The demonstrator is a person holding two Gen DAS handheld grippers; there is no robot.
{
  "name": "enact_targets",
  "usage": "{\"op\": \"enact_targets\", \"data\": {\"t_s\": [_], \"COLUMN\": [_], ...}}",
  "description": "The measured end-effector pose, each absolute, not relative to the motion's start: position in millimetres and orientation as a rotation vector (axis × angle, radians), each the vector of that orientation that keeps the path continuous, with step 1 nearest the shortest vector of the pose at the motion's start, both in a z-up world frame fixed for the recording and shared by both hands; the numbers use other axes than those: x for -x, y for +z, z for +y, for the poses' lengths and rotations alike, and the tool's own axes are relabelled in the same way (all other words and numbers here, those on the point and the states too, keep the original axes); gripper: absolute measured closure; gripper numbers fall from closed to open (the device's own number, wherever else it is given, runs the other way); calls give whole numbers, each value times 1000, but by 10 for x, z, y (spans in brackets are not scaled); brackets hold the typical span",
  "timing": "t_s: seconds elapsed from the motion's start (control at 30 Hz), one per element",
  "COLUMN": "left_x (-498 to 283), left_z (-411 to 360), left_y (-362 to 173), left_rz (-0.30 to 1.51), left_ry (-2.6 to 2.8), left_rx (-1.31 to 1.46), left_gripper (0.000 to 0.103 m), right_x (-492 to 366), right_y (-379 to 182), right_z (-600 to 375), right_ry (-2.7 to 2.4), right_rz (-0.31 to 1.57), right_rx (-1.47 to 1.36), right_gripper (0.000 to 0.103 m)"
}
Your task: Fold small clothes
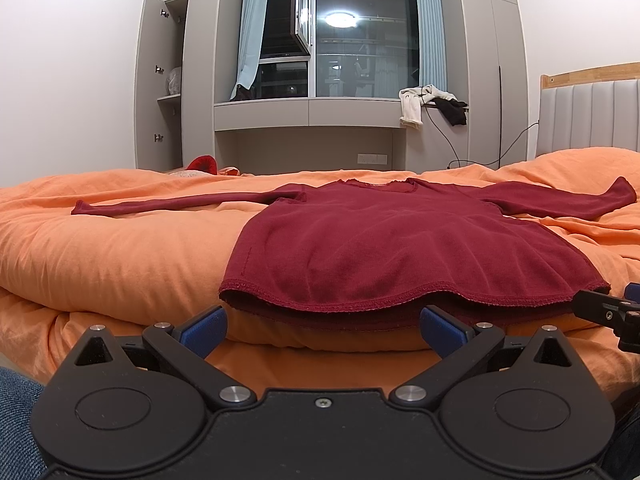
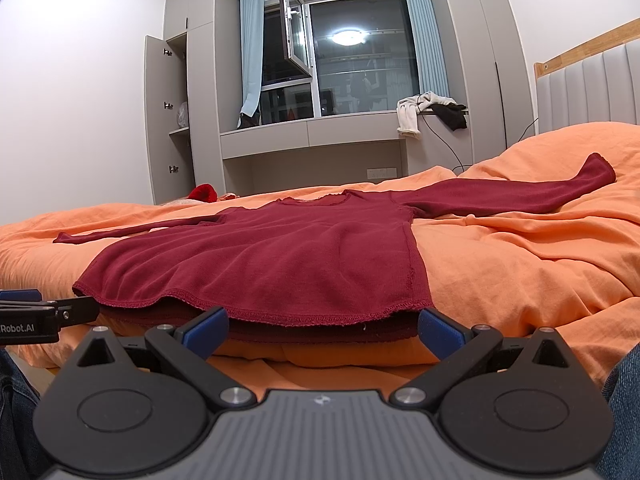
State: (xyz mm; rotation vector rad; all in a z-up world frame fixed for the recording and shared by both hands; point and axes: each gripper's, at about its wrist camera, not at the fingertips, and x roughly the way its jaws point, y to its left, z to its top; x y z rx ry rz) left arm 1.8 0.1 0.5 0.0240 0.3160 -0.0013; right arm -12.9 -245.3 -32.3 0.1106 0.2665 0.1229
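The dark red long-sleeved knit top (image 1: pixel 360 248) lay flat on the orange quilted bed cover (image 1: pixel 120 256), both sleeves spread wide, hem toward the cameras. No fold showed anywhere, so by my reading the folding was all still to do. The left gripper (image 1: pixel 323 330) sat just short of the hem, tongs wide and empty. The right gripper (image 2: pixel 323 330) matched it further along the hem, wide too, holding nothing.

Your dark red long-sleeved top (image 1: pixel 360 248) lies flat and unfolded on the orange bedding, both sleeves spread out to the sides, neckline at the far end, its wavy hem nearest you.
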Motion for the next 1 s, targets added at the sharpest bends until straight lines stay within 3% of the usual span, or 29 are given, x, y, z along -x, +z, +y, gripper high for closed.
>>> {"op": "enact_targets", "data": {"t_s": [1.0], "left_x": [-139], "left_z": [101], "left_y": [16], "left_rz": [380], "left_ry": [6], "left_rx": [51], "left_gripper": [1], "right_x": [-49], "right_y": [-173], "right_z": [-2346], "right_ry": [135], "right_rz": [351], "right_rx": [-42], "right_gripper": [0]}}
